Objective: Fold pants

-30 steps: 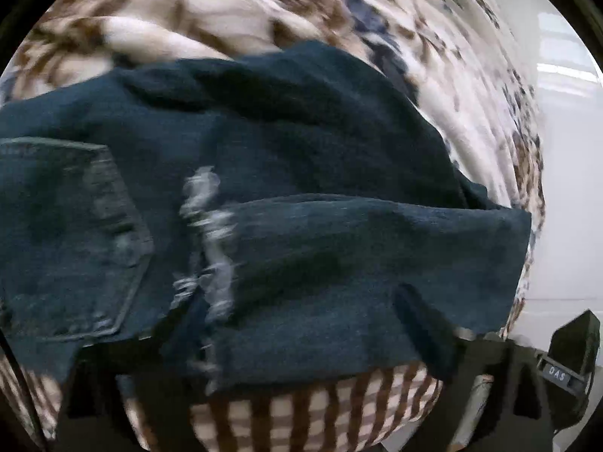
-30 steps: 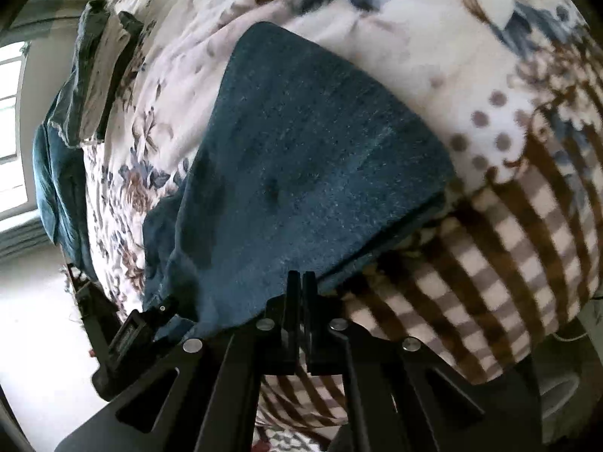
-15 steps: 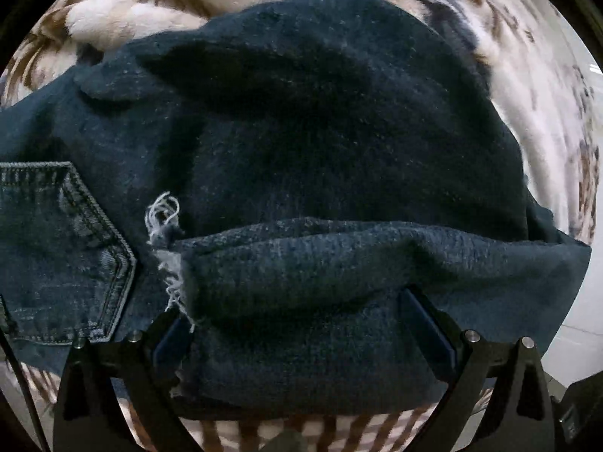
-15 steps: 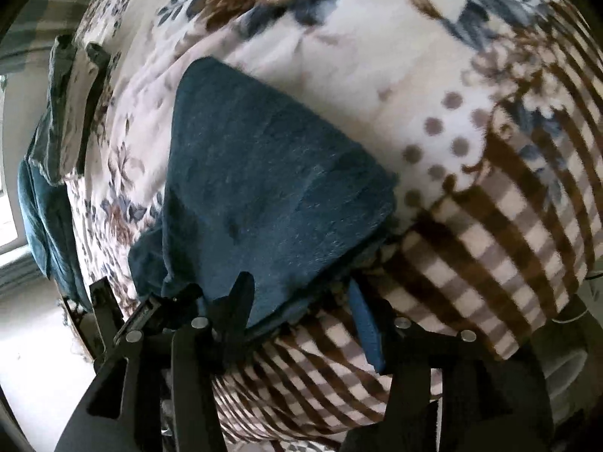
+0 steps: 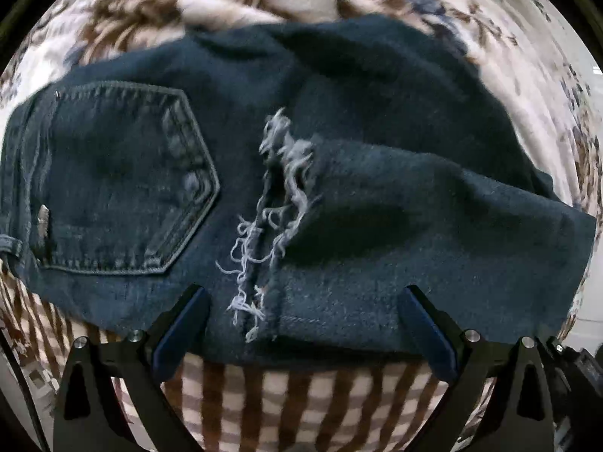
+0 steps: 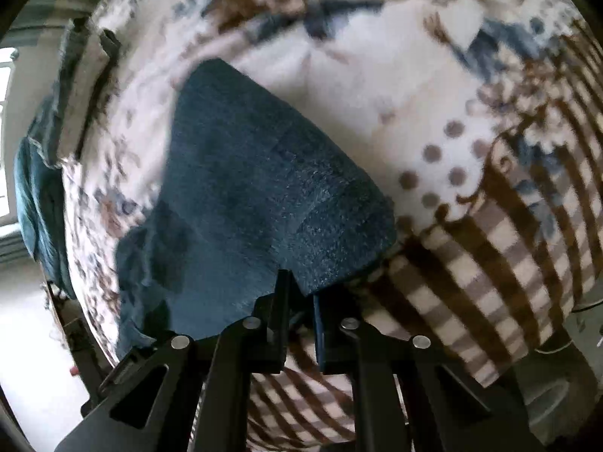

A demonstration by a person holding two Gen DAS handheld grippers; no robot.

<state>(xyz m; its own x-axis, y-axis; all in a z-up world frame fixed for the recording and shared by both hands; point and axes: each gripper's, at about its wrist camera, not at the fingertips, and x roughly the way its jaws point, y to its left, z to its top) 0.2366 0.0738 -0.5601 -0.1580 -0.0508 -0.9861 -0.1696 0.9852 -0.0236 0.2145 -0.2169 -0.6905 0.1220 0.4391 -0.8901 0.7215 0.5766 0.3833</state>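
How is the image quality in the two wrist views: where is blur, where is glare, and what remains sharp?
Left wrist view: dark blue denim pants with frayed threads fairly sharp; floral fleece blanket smeared toward the rim; heavy fisheye bending. Right wrist view: blanket pattern blurred, bright washed-out window at the left edge, black right gripper crisp.

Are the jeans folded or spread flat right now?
Folded. The jeans lie doubled on the blanket: the frayed hem rests on the seat beside the back pocket.
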